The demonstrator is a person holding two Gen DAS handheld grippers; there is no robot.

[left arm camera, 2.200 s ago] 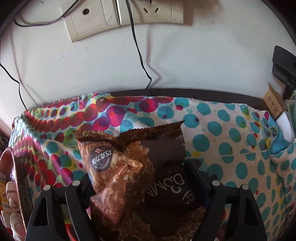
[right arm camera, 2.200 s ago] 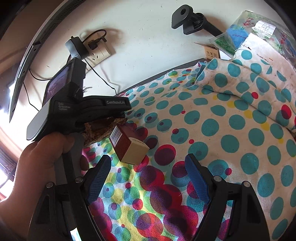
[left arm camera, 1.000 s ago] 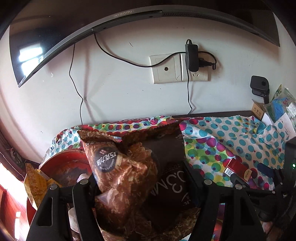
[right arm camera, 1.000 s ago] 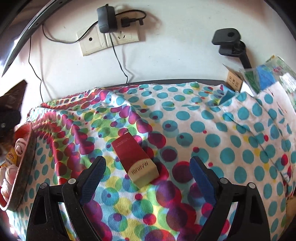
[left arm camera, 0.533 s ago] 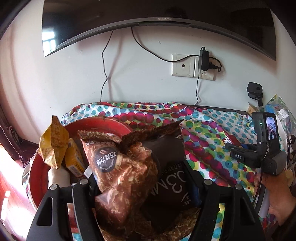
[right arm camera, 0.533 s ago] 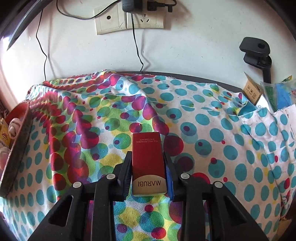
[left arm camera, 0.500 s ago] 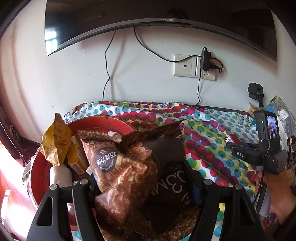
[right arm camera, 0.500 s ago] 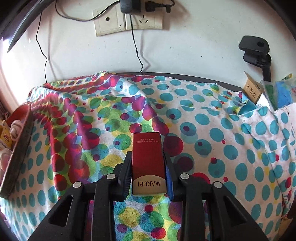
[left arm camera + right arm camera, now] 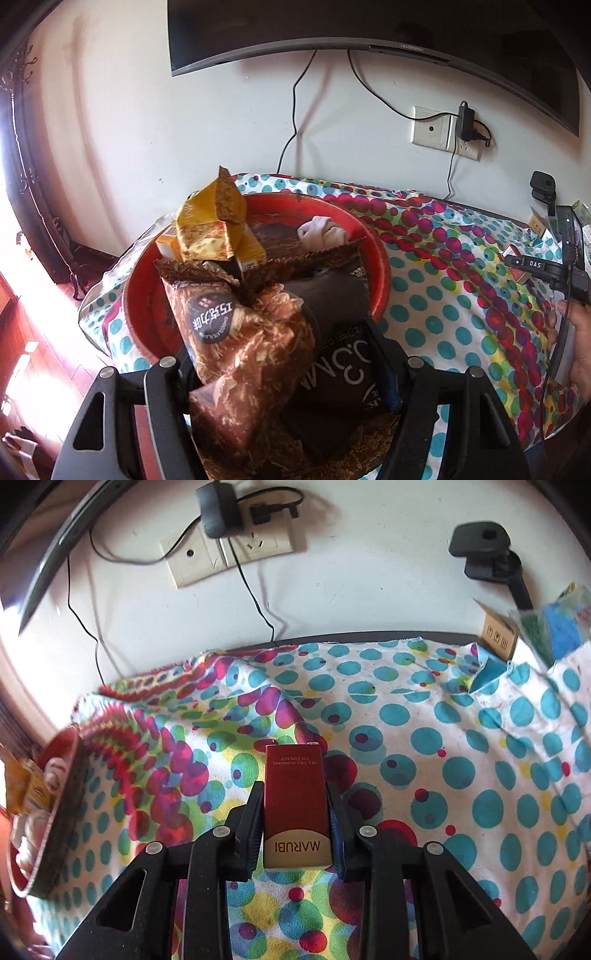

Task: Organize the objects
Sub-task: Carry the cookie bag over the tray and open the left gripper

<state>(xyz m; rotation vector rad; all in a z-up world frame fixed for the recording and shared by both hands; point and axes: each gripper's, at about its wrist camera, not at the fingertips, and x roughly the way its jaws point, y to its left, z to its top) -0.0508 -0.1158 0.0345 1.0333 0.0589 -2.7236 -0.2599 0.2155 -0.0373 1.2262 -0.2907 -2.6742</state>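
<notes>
Left gripper (image 9: 284,373): we have the fingers fairly wide, clamped on two snack bags (image 9: 258,354), brown and dark, side by side between the pads. Ahead of the fingertips and just below sits the red basin (image 9: 380,273), on the spotted cloth (image 9: 443,295), already holding a yellow bag (image 9: 210,221), a yellow box and something white. We read this as bags about to go into the basin.

Bags look light, soft, crinkly, slippery film; contents probably crushable, so we'd keep the squeeze mild and grip mid-body, as now.

Right gripper (image 9: 295,827): fingers nearly closed, just drawn in onto the red box (image 9: 295,801), one pad on each long side, its printed end near the finger roots, far end sticking out past the tips. Box lies on the cloth, or barely off it; we can't tell. It looks stiff, light, smooth card. Long flat sides are the right hold.
</notes>
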